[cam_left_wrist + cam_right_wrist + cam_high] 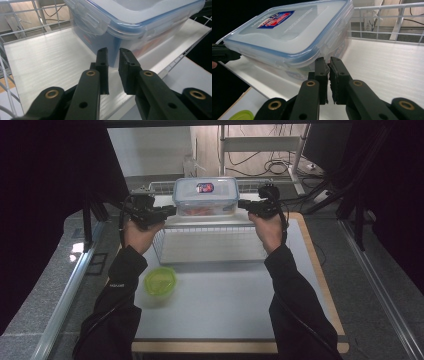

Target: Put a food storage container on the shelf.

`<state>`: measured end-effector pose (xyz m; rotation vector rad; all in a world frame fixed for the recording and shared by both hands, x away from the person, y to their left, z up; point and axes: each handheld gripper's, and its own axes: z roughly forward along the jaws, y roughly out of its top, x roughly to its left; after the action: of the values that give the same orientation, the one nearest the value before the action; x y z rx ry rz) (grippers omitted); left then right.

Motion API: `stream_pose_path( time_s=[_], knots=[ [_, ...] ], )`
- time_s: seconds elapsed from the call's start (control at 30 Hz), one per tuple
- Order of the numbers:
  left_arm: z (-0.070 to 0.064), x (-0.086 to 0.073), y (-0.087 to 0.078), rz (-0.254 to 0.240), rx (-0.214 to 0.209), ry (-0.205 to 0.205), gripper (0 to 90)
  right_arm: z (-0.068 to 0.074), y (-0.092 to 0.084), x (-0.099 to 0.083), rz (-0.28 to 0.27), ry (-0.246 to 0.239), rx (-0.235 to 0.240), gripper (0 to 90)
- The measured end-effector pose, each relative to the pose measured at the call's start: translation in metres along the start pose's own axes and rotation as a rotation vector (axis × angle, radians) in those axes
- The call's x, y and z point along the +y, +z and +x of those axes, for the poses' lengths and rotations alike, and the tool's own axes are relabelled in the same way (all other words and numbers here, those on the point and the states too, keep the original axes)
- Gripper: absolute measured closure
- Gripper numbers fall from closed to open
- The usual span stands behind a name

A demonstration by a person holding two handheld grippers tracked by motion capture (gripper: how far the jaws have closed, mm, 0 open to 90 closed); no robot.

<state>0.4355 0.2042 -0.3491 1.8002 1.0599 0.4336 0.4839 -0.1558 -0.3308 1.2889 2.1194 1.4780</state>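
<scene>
A clear plastic box [205, 195] with a blue-sealed clip lid and a red and blue label stands on the white floor at the far end of a white wire basket [210, 228]. Something red shows through its wall. My left gripper [172, 210] points at the box's left side and my right gripper [241, 204] at its right side. In the left gripper view the jaws of the gripper [113, 53] stand a little apart, empty, just short of the box [140, 20]. In the right gripper view the gripper [328, 61] shows only a thin slit, empty, at the box [287, 32] wall.
A small round green-lidded tub [160, 281] sits on the grey table [225, 305] near the left forearm, in front of the basket. The basket's near half has bare floor [215, 247]. Shelving and cables stand beyond the table's far edge.
</scene>
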Motion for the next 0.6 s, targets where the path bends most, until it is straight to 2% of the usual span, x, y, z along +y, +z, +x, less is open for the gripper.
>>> stream_pose_path(
  time_s=[0.1,0.17,0.27,0.3,0.33,0.37,0.4,0.43,0.53,0.57,0.6],
  knots=[
    [-0.001,-0.003,-0.003,-0.006,-0.003,0.006,76.9,0.000,-0.004,-0.002,-0.001,-0.015,0.000,81.4],
    [-0.003,-0.006,-0.007,-0.017,-0.007,0.017,72.7,0.000,-0.009,-0.006,-0.005,-0.027,0.005,78.6],
    [-0.009,-0.012,-0.012,-0.029,-0.013,0.042,62.8,0.000,-0.017,-0.012,-0.008,-0.048,0.019,73.5],
    [-0.012,-0.015,-0.015,-0.033,-0.013,0.052,62.8,0.000,-0.019,-0.014,-0.008,-0.060,0.021,71.5],
    [-0.017,-0.020,-0.018,-0.041,-0.016,0.071,57.0,0.001,-0.024,-0.019,-0.006,-0.074,0.030,68.0],
    [-0.017,-0.020,-0.018,-0.041,-0.016,0.071,54.3,0.001,-0.024,-0.019,-0.006,-0.074,0.030,68.0],
    [-0.020,-0.023,-0.020,-0.044,-0.014,0.083,54.3,0.002,-0.026,-0.022,-0.007,-0.078,0.035,65.5],
    [-0.025,-0.029,-0.023,-0.049,-0.008,0.101,48.9,0.003,-0.030,-0.028,-0.008,-0.097,0.039,61.0],
    [-0.030,-0.036,-0.026,-0.059,-0.018,0.120,41.4,0.005,-0.034,-0.034,-0.010,-0.117,0.042,56.5],
    [-0.036,-0.043,-0.028,-0.072,-0.040,0.127,39.0,0.008,-0.037,-0.040,-0.006,-0.141,0.047,51.1],
    [-0.036,-0.043,-0.028,-0.072,-0.040,0.127,37.1,0.008,-0.037,-0.040,-0.006,-0.141,0.047,51.1]
  ],
)
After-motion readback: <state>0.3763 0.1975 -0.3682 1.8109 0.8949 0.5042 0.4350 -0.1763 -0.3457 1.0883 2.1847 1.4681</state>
